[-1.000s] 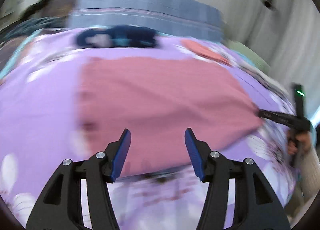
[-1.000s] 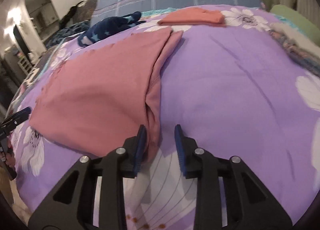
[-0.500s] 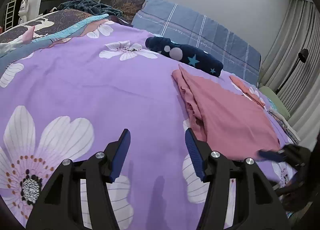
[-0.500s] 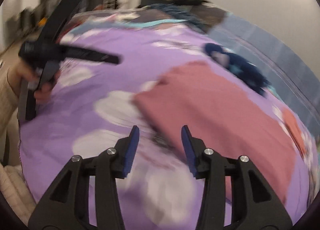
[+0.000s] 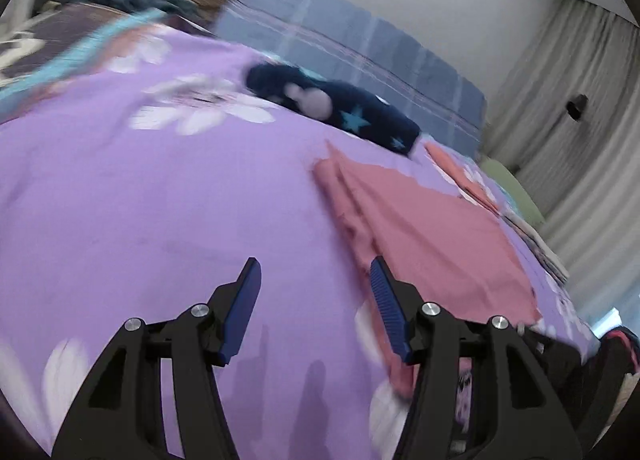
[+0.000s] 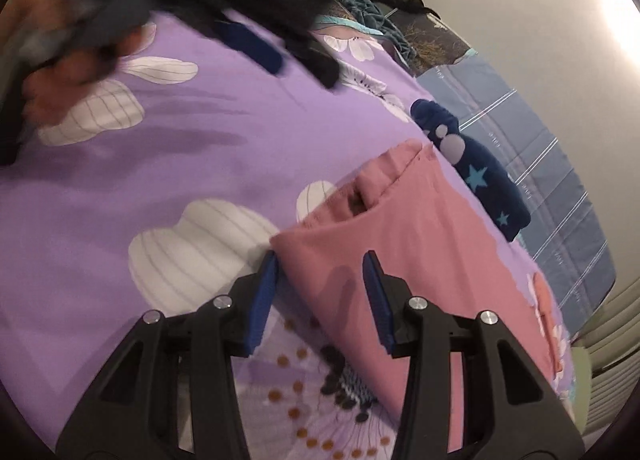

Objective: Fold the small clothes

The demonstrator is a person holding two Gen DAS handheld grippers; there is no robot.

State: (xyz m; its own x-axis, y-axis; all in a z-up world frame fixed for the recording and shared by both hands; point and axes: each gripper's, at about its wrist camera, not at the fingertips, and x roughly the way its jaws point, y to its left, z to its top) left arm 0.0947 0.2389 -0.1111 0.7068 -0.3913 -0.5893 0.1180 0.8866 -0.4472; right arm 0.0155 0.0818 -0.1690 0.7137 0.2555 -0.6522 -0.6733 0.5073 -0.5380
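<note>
A pink garment (image 5: 432, 236) lies flat on the purple flowered bedspread (image 5: 160, 200), folded lengthwise with a thick edge on its left. My left gripper (image 5: 314, 300) is open and empty, just left of the garment's near left edge. In the right wrist view the same pink garment (image 6: 420, 260) has its near corner between the open jaws of my right gripper (image 6: 320, 292), which hovers over it. The left gripper (image 6: 256, 44) shows blurred at the upper left of that view, held in a hand.
A rolled navy garment with stars (image 5: 340, 112) lies behind the pink one, also in the right wrist view (image 6: 480, 176). A small folded orange-pink piece (image 5: 460, 172) lies far right. A blue plaid pillow (image 5: 340, 52) and curtains (image 5: 580, 132) stand behind.
Both grippers have swung round to the garment's left end. The right gripper has come down over the near corner and opened wider. The left gripper has moved closer to the folded edge.
</note>
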